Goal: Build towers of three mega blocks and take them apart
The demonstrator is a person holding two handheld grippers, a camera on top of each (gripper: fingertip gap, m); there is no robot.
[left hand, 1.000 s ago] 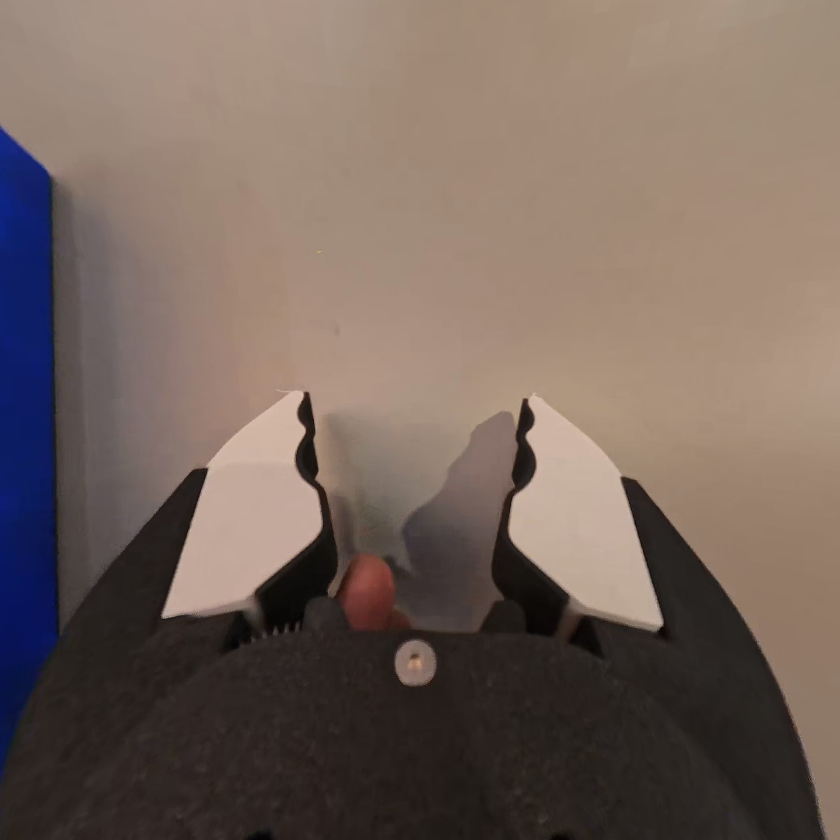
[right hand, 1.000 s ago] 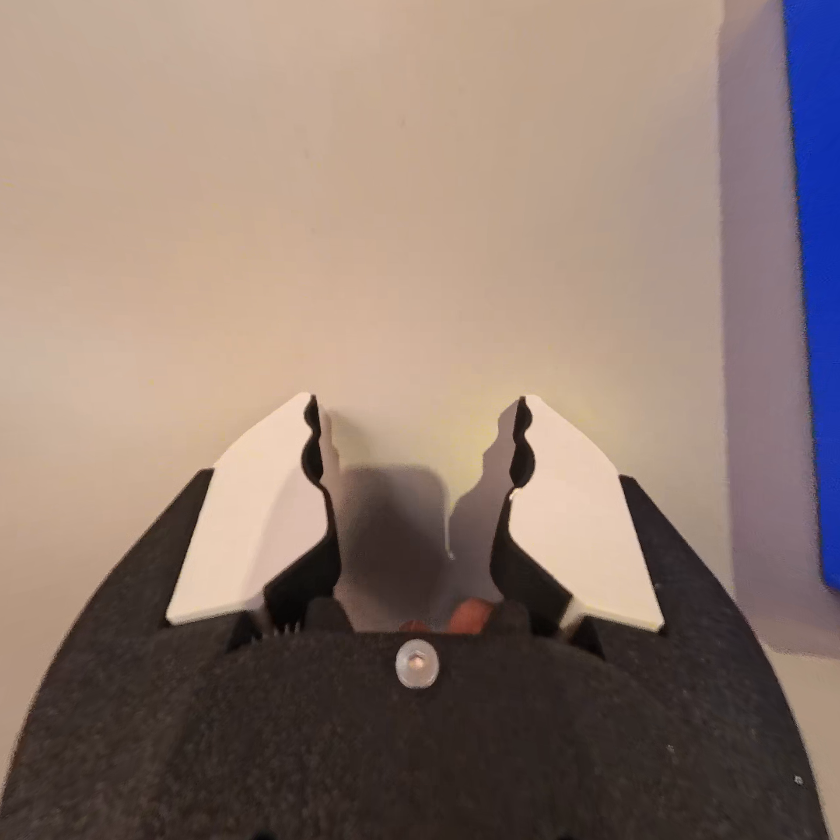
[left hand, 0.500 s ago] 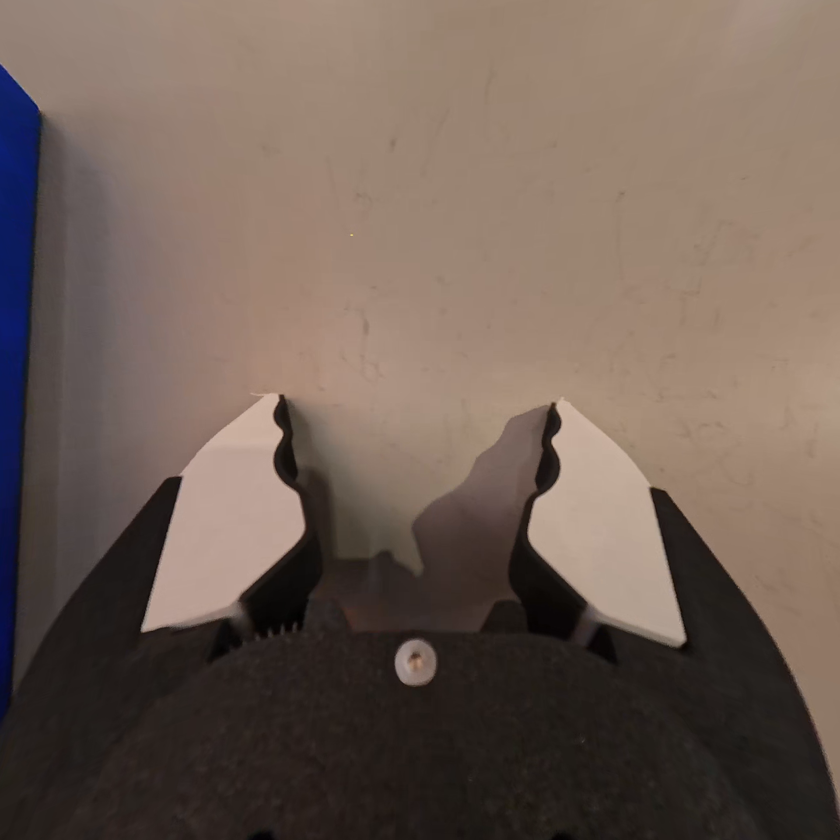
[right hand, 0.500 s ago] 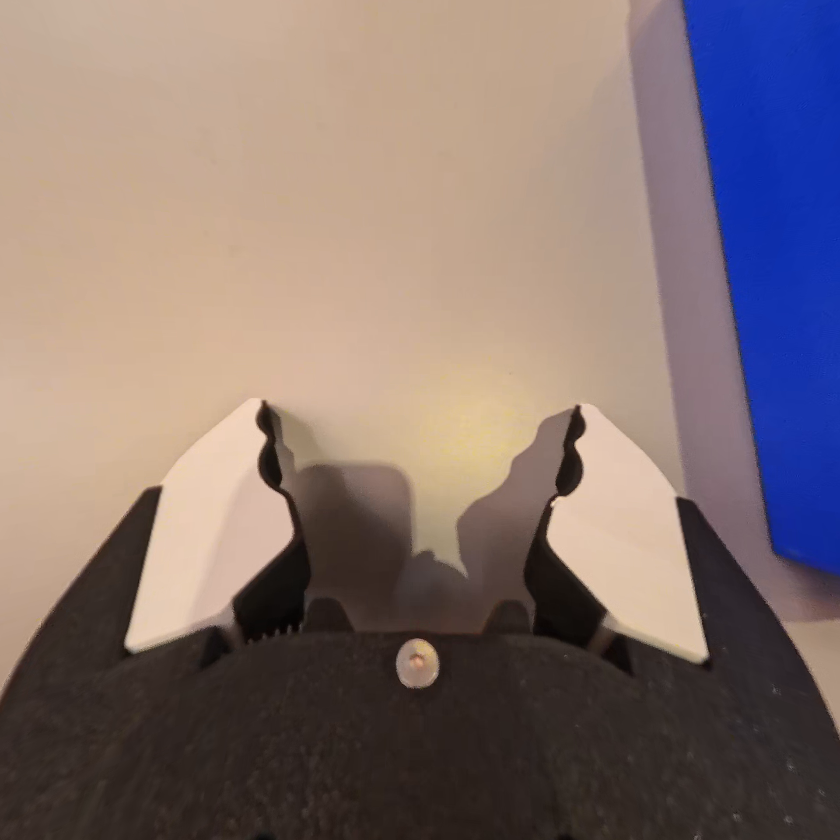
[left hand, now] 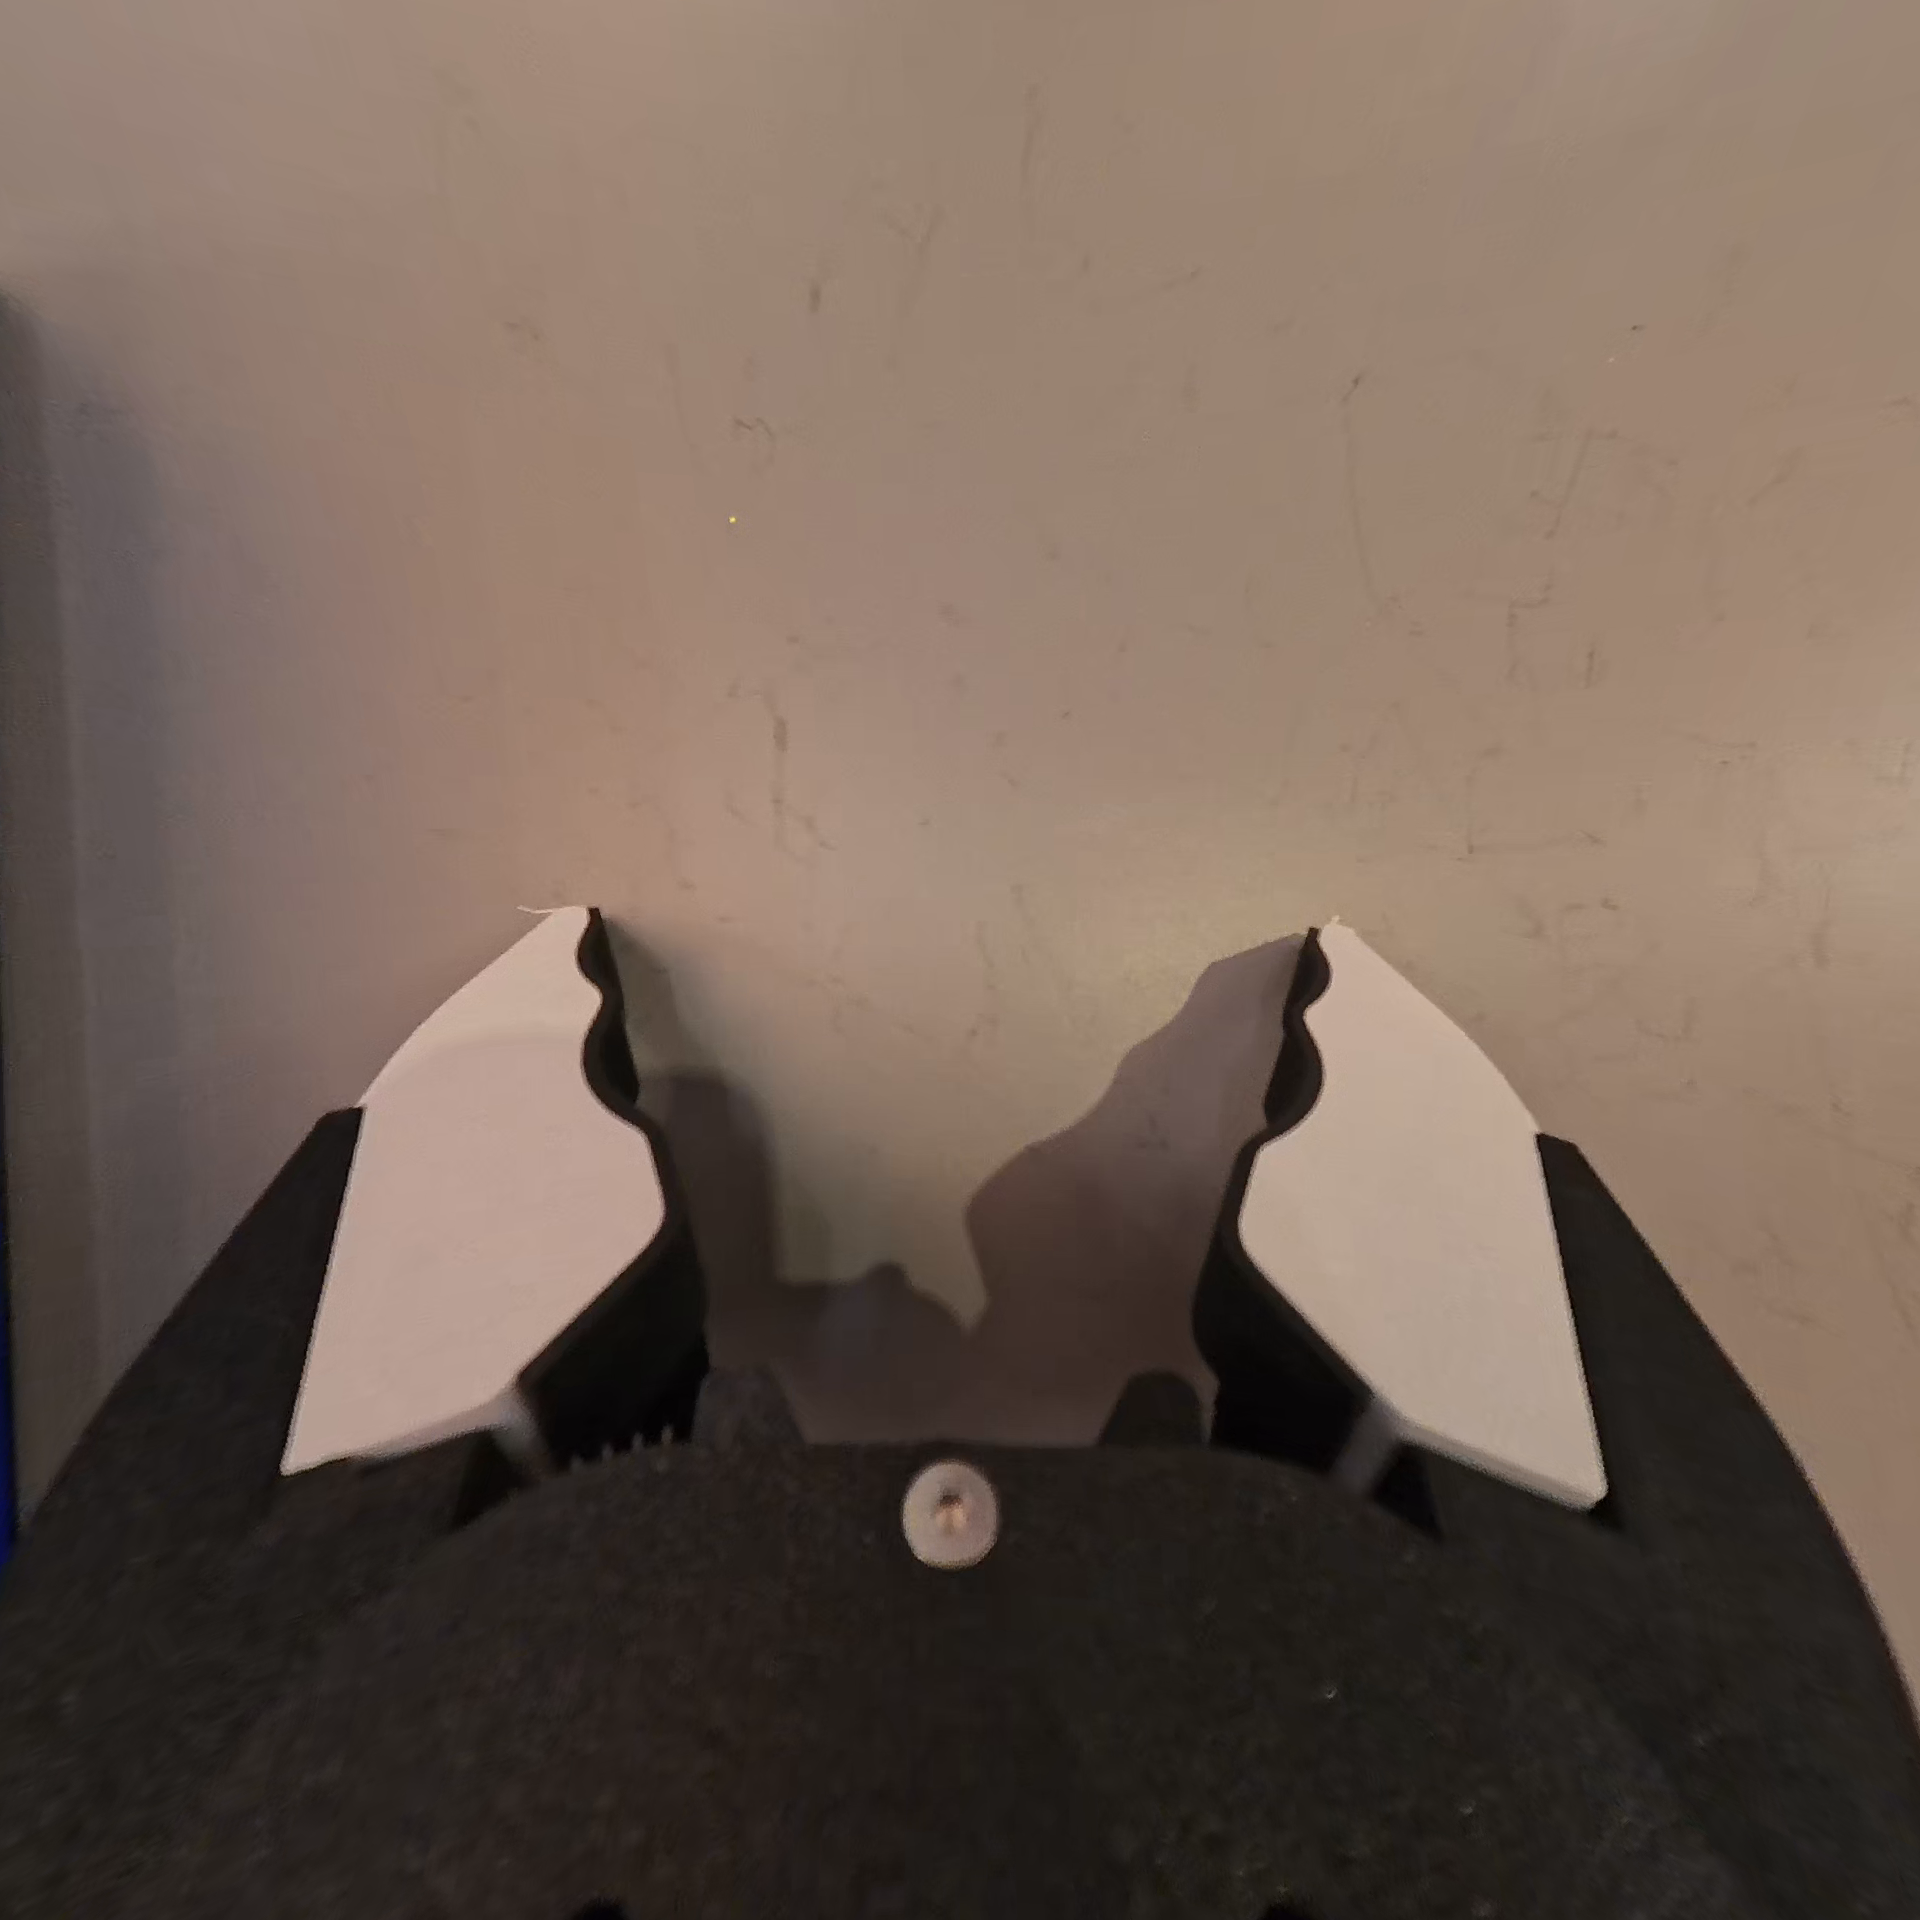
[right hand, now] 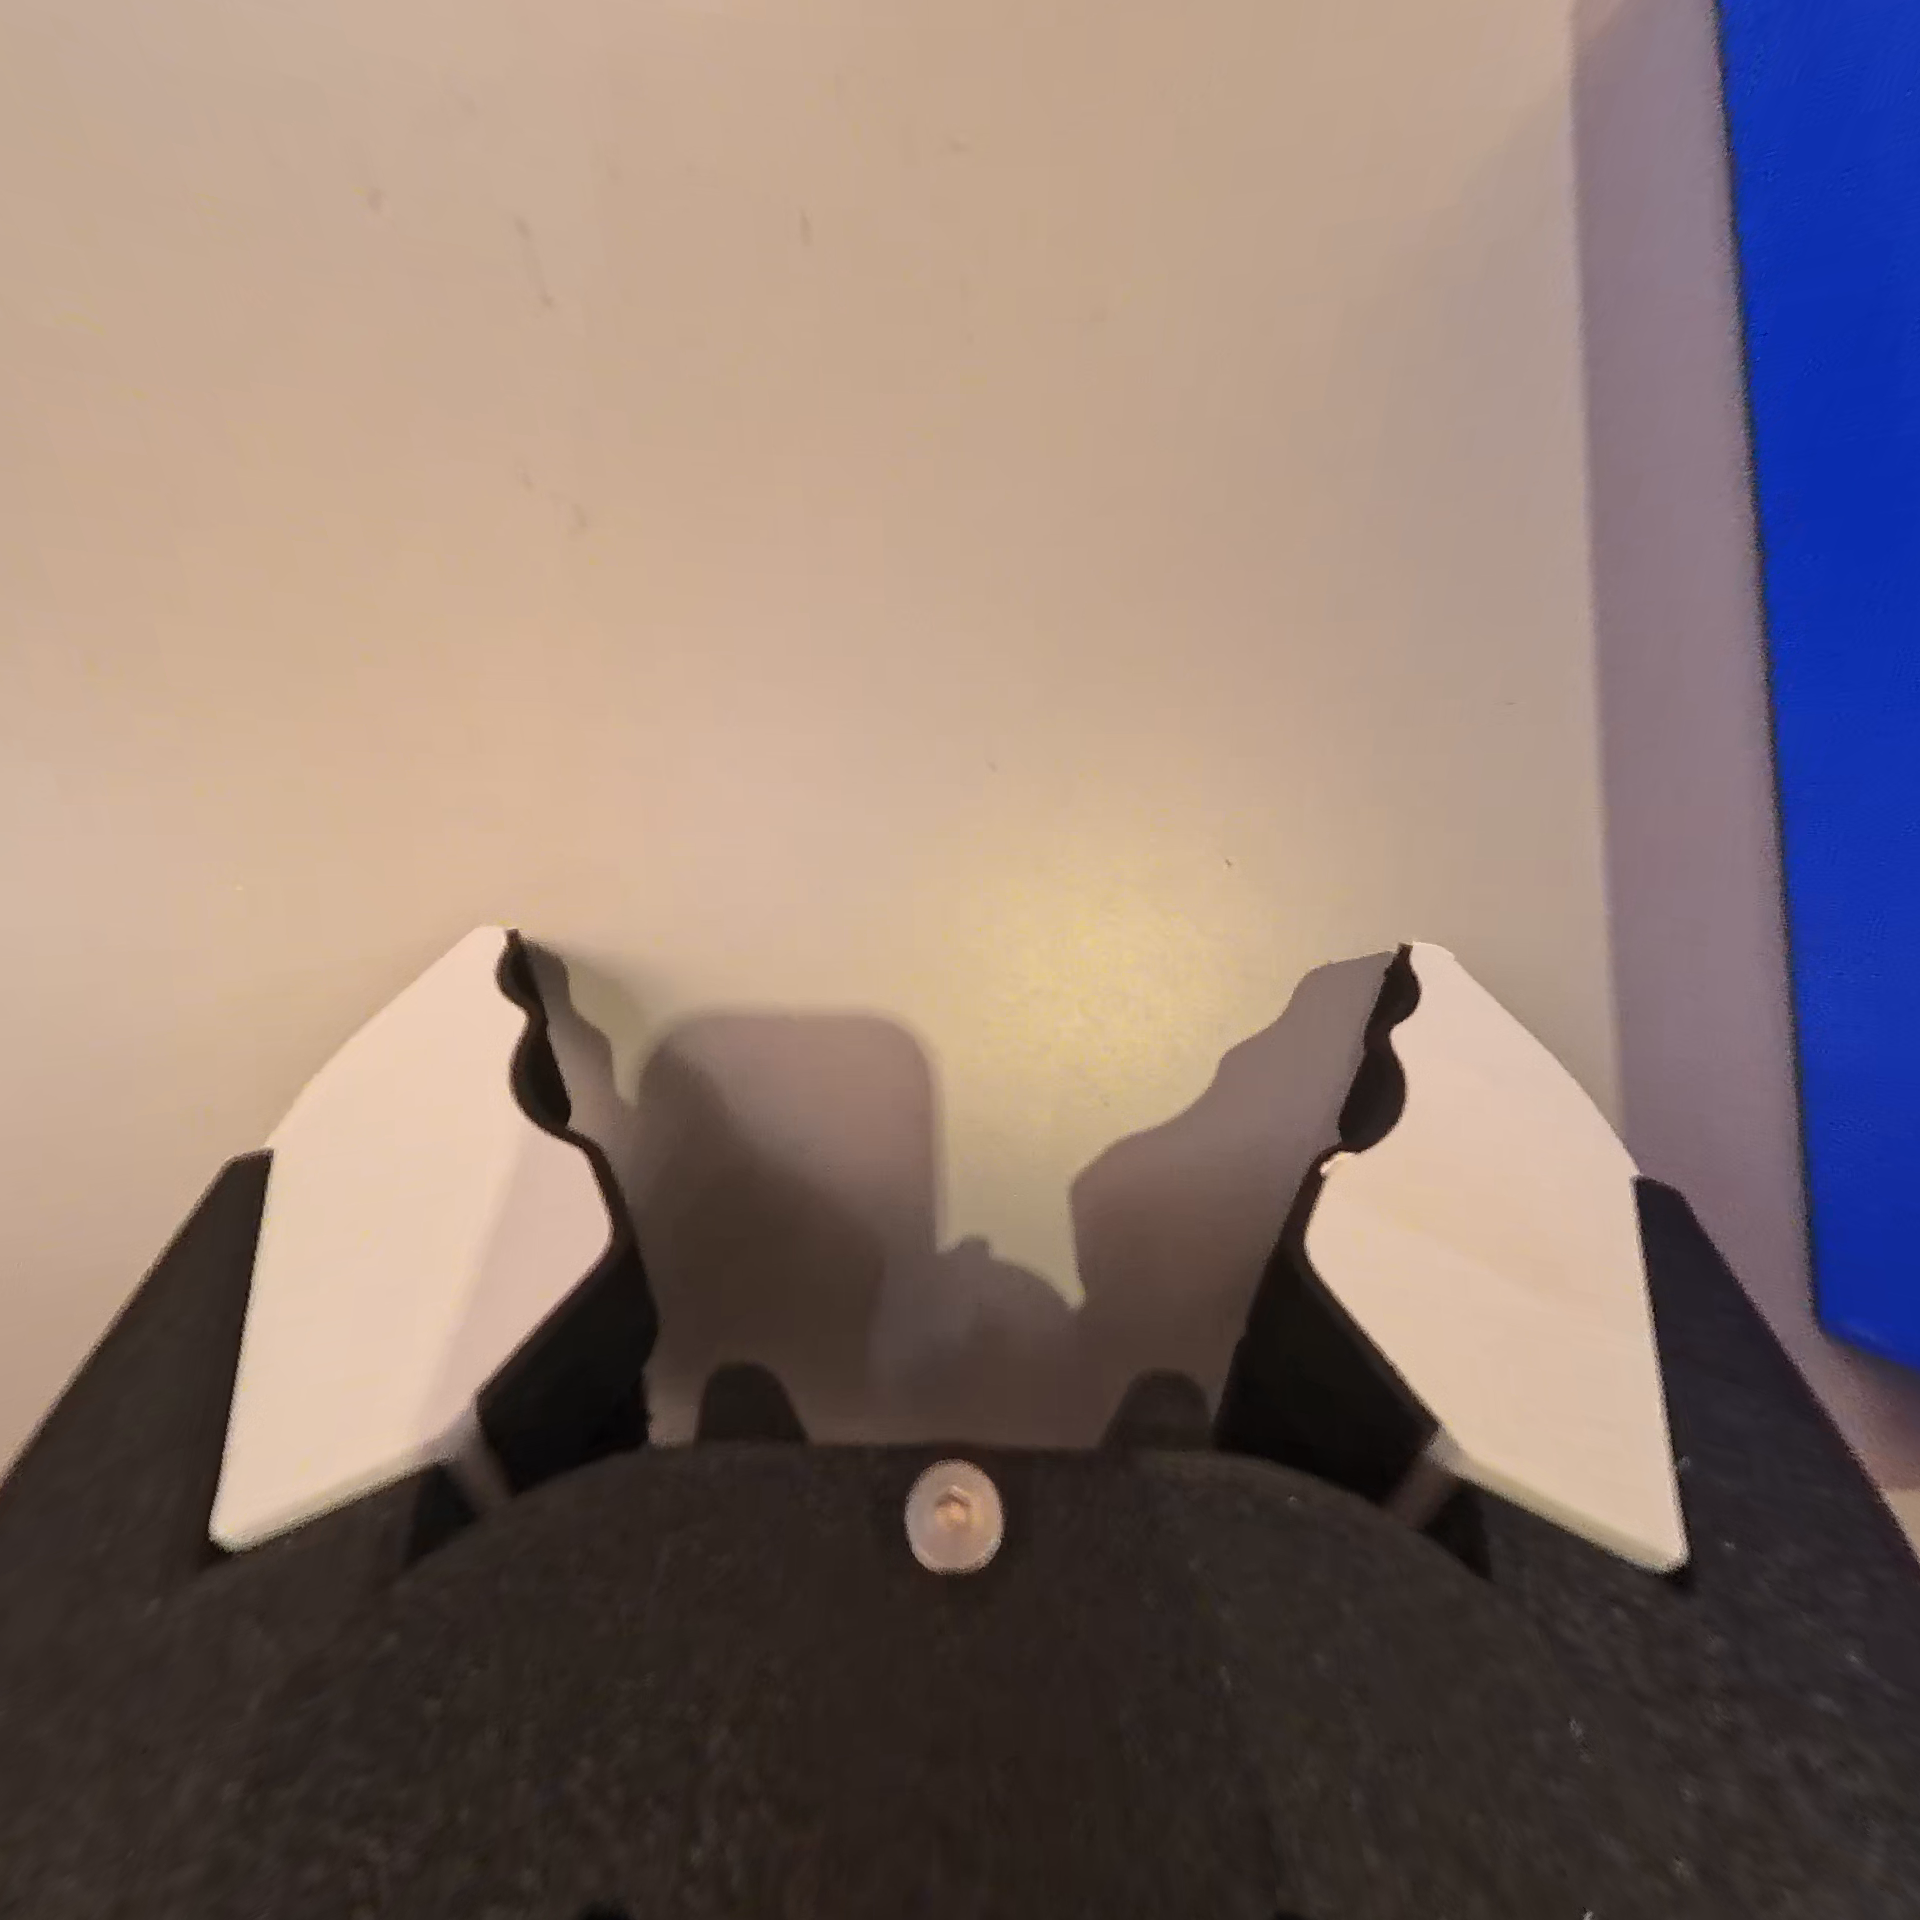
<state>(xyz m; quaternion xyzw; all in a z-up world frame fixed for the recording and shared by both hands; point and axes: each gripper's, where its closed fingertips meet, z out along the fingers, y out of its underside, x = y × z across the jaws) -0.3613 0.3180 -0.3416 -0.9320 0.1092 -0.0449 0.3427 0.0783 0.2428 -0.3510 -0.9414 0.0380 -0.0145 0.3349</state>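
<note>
No mega block shows in either view. My left gripper [left hand: 954, 925] is open wide and empty, its white fingers [left hand: 488, 1195] pointing down at a bare beige tabletop [left hand: 1039, 520] with faint scratches. My right gripper [right hand: 956, 945] is open wide and empty too, over the same kind of beige surface [right hand: 727, 520]. Only the fingers' shadows lie between the jaws.
A large flat blue object [right hand: 1829, 623] stands along the right edge of the right wrist view. A thin sliver of blue [left hand: 6, 1403] shows at the far left edge of the left wrist view, with a dark shadow band beside it.
Both grippers have opened wider, on nothing. The blue object has slid almost out of the left wrist view. A fingertip seen behind each gripper's jaws a second ago is gone.
</note>
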